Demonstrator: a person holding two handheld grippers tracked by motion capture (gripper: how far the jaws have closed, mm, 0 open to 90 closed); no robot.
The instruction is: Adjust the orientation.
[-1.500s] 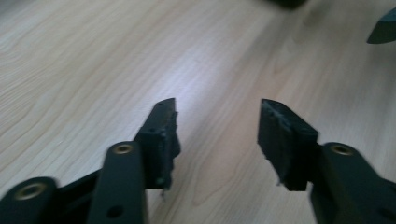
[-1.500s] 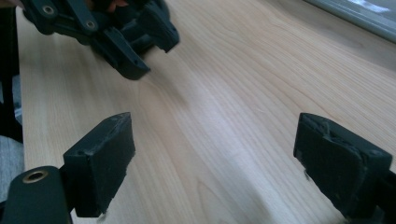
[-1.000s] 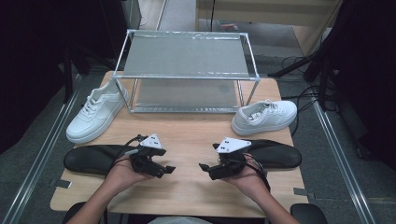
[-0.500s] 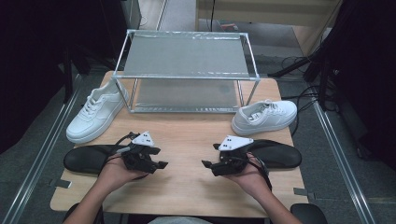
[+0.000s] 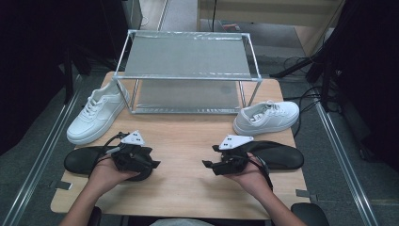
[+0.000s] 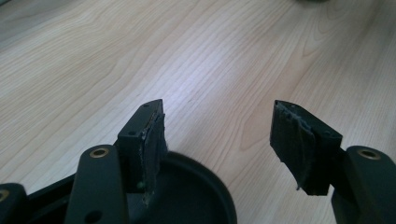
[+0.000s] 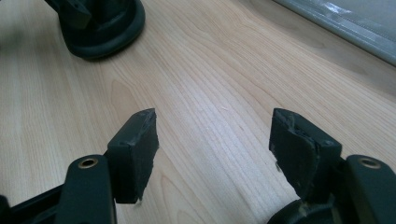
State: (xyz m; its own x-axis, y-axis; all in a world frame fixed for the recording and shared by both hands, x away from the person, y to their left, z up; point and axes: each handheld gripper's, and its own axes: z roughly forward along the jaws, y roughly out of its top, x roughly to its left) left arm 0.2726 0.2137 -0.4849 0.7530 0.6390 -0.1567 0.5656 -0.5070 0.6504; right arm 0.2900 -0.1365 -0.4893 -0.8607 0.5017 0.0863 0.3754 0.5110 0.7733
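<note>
Both tools drawn slightly apart since a second ago. Left tool (image 5: 151, 164): jaws wide, empty, over the left black insole (image 5: 84, 159) on the surface (image 5: 188, 141). Right tool (image 5: 209, 165): jaws wide, empty, beside the right black insole (image 5: 282, 155). White shoes at left (image 5: 96, 113) and right (image 5: 266, 117); metal rack (image 5: 188, 75) behind.

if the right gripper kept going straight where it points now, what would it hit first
Likely the left gripper on its black pad; the right gripper, jaws open, points across bare table toward it, though depth is unclear.
</note>
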